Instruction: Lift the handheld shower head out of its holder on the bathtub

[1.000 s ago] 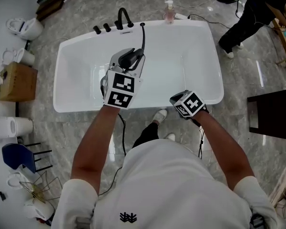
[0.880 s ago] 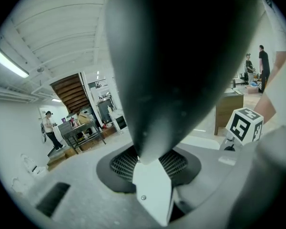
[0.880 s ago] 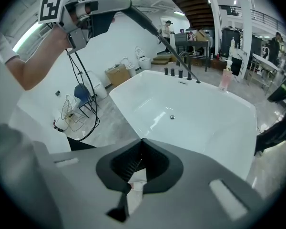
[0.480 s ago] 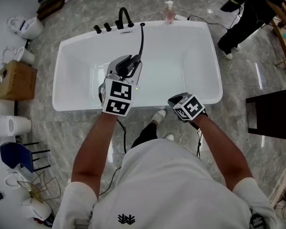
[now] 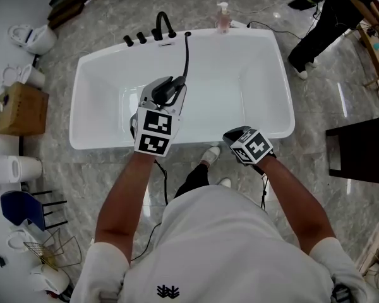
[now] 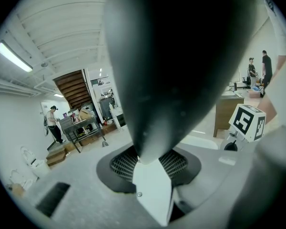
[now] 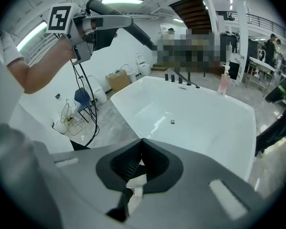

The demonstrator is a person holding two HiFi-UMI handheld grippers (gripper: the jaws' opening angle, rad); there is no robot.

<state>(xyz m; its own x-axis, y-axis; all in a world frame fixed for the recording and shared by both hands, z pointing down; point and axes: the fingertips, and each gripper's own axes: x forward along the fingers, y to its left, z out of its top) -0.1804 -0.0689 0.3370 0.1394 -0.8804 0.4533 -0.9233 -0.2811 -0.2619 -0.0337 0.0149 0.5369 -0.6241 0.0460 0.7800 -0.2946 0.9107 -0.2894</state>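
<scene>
Shower head in the left tongs, above the tub.
Left gripper is clenched on the black shower head, at centre of the head view over the white bathtub. Its long axis runs from the jaws up-frame, leaning slightly right, with the far end at the tub's top rim beside the taps; contact there cannot be made out. Right gripper sits right of centre at the tub's lower rim, jaws pressed together on nothing.
</scene>
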